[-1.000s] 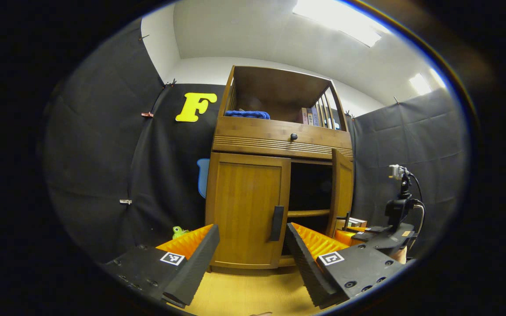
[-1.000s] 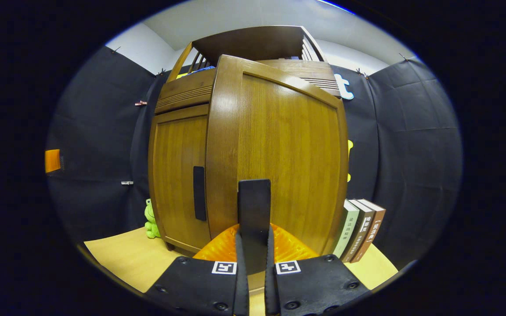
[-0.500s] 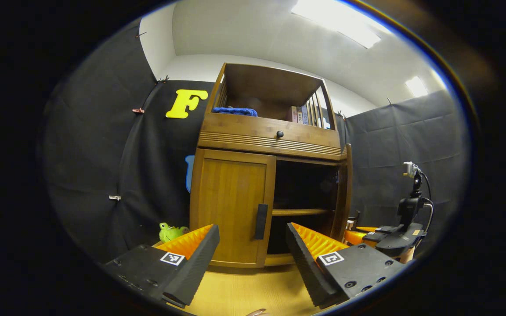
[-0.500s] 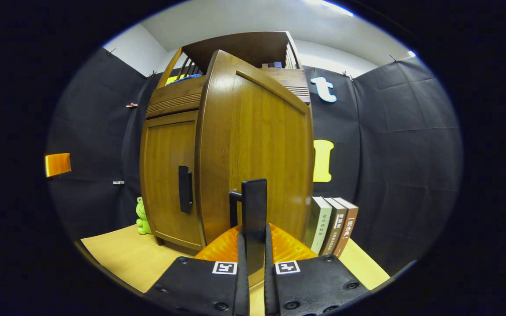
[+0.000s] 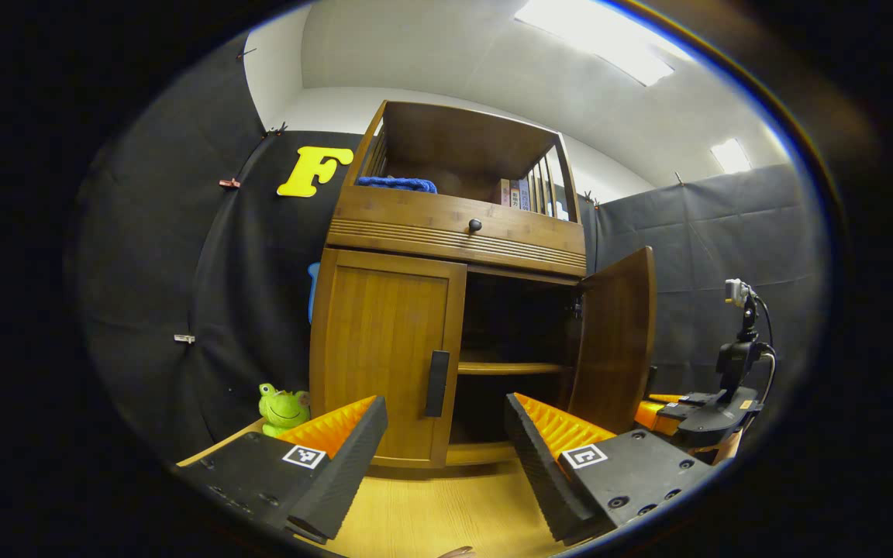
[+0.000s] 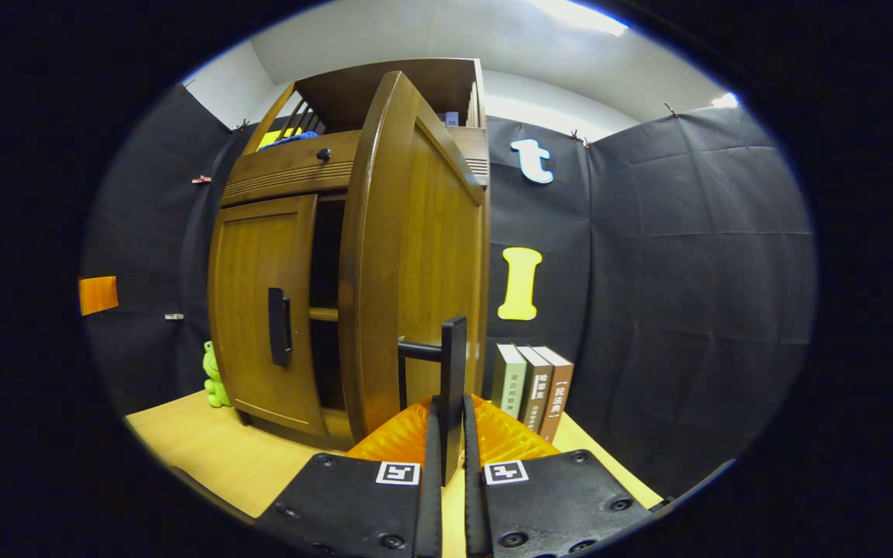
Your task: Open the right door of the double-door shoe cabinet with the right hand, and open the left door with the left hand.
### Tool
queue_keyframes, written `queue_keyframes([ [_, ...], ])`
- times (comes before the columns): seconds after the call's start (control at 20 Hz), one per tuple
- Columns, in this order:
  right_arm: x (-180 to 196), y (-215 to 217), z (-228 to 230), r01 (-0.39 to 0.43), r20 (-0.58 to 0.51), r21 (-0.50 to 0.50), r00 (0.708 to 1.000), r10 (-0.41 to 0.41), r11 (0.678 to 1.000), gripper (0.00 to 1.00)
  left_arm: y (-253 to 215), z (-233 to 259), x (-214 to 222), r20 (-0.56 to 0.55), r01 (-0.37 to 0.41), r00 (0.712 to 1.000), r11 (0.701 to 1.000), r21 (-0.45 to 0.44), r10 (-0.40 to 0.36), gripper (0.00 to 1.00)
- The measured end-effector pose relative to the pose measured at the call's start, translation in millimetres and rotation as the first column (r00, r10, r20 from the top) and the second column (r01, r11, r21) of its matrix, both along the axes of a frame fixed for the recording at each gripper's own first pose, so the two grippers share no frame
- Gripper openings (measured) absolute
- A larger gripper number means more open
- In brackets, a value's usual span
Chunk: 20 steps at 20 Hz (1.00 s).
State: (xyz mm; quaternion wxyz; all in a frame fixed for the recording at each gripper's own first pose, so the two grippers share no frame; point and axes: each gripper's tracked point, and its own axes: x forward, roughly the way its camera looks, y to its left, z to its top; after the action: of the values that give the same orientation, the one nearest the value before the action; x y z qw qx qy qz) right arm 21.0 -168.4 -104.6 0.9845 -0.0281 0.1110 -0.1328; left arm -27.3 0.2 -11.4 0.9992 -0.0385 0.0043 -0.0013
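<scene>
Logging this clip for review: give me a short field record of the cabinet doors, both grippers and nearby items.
right door: swung open, shelf visible inside
left door: closed
right gripper: shut on the right door handle
left gripper: open, in front of the left door handle, not touching
beside cabinet: green frog toy, three upright books
top shelf: blue cloth

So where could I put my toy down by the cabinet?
Bare table lies before the shut left door. Crowded spots: the frog at the cabinet's left, books beside the open right door.
</scene>
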Motion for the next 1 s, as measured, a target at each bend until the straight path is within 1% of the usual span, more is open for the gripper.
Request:
queue_keyframes([
  [0.1, -8.0, -19.1, 7.1, 0.047, 0.015, -0.008, 0.999, -0.047, 0.999, 0.15, -6.1, -2.8, 3.5, -0.008, 0.008, 1.0, 1.0, 0.004, -0.008, 0.95],
  [0.15, -10.9, -28.8, 12.9, 0.067, 0.029, -0.012, 0.997, -0.066, 0.998, 0.2, -8.2, -2.9, 5.3, -0.008, 0.013, 1.0, 1.0, 0.005, -0.013, 0.95],
  [0.2, -11.9, -33.7, 12.5, 0.068, 0.024, 0.014, 0.997, -0.068, 0.998, 0.09, -10.4, -2.2, 7.7, -0.004, 0.018, 1.0, 1.0, 0.005, -0.018, 0.92],
  [0.25, -13.8, -33.4, 10.7, 0.065, 0.019, 0.035, 0.998, -0.066, 0.997, 0.19, -11.7, -1.4, 10.4, 0.001, 0.02, 1.0, 1.0, 0.002, -0.02, 0.92],
  [0.3, -15.8, -34.4, 11.1, 0.061, 0.017, 0.03, 0.998, -0.062, 0.998, 0.1, -11.5, -3.0, 12.8, 0.002, 0.018, 1.0, 1.0, -0.003, -0.018, 0.92],
  [0.35, -16.9, -37.6, 10.9, 0.055, 0.014, 0.022, 0.998, -0.056, 0.998, 0.1, -12.2, -4.8, 16.0, 0.0, 0.015, 1.0, 1.0, -0.008, -0.015, 0.95],
  [0.4, -17.9, -38.2, 12.8, 0.05, 0.014, 0.011, 0.999, -0.05, 0.999, 0.2, -14.0, -6.4, 19.9, -0.005, 0.012, 1.0, 1.0, -0.009, -0.012, 0.95],
  [0.5, -23.6, -42.4, 15.2, 0.048, 0.015, -0.018, 0.999, -0.048, 0.999, 0.19, -15.1, -11.4, 27.5, -0.013, 0.004, 1.0, 1.0, 0.0, -0.004, 0.95],
  [0.55, -27.9, -46.3, 18.7, 0.056, 0.017, -0.028, 0.998, -0.055, 0.998, 0.19, -15.9, -14.3, 31.7, -0.022, 0.0, 1.0, 1.0, 0.004, 0.0, 0.95],
  [0.6, -32.2, -51.6, 22.5, 0.065, 0.025, -0.036, 0.998, -0.064, 0.997, 0.15, -18.2, -17.8, 36.6, -0.031, 0.001, 1.0, 1.0, 0.007, -0.001, 0.92],
  [0.65, -37.2, -58.2, 28.0, 0.08, 0.036, -0.046, 0.996, -0.078, 0.996, 0.14, -21.3, -20.7, 41.2, -0.04, 0.006, 0.999, 1.0, 0.009, -0.006, 0.94],
  [0.75, -47.6, -72.3, 35.6, 0.114, 0.056, -0.057, 0.992, -0.111, 0.992, 0.14, -27.9, -25.7, 50.6, -0.055, 0.014, 0.998, 1.0, 0.012, -0.013, 0.95],
  [0.8, -55.0, -80.2, 42.2, 0.132, 0.071, -0.06, 0.989, -0.127, 0.99, 0.05, -30.2, -28.2, 55.0, -0.058, 0.016, 0.998, 1.0, 0.014, -0.015, 0.95],
  [0.9, -65.0, -83.5, 48.3, 0.128, 0.086, -0.034, 0.988, -0.125, 0.991, 0.06, -35.7, -32.0, 64.5, -0.064, 0.026, 0.998, 1.0, 0.016, -0.025, 0.95],
  [1.0, -73.7, -90.1, 53.5, 0.144, 0.097, -0.055, 0.986, -0.139, 0.988, 0.06, -42.8, -38.2, 73.8, -0.075, 0.039, 0.996, 0.999, 0.014, -0.038, 0.95],
])
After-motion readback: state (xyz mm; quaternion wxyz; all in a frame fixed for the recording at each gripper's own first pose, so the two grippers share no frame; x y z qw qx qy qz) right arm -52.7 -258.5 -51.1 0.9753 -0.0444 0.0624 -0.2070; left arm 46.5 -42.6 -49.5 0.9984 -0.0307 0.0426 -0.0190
